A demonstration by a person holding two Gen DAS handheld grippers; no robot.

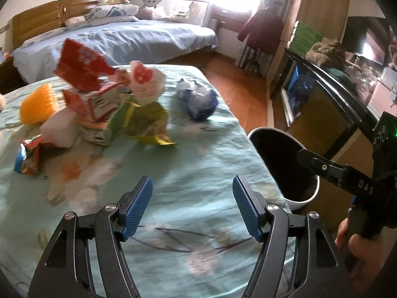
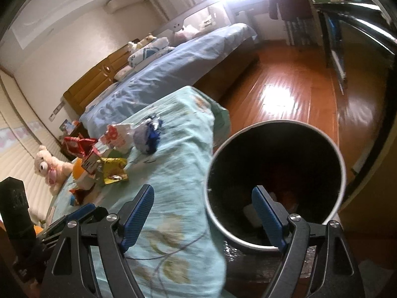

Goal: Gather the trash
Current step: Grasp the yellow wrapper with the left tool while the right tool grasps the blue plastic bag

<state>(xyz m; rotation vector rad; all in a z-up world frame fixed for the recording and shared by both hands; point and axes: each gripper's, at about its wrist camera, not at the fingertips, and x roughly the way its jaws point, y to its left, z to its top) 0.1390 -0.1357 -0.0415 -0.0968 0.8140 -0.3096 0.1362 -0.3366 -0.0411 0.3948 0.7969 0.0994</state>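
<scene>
1. The left gripper point(image 1: 192, 206) fills the bottom of the left wrist view; its blue-padded fingers point(image 1: 137, 208) stand apart with nothing between them, over the floral cloth of the bench point(image 1: 188, 149).
2. The right gripper point(image 2: 203, 216) sits at the bottom of the right wrist view, fingers point(image 2: 139, 216) wide apart and empty, one over the cloth, the other over the mouth of the trash bin point(image 2: 332, 149).
3. The bin stands just beside the bench edge, lower right in the left wrist view; a few pieces lie inside.
4. The trash pile point(image 1: 99, 104) lies left of centre in the left wrist view: a red wrapper point(image 1: 79, 67), a carton, a green-yellow bag point(image 1: 146, 121).
5. A crumpled blue-white bag point(image 1: 198, 101) lies just right of the pile.
6. An orange brush point(image 1: 37, 104) lies at the pile's left.
</scene>
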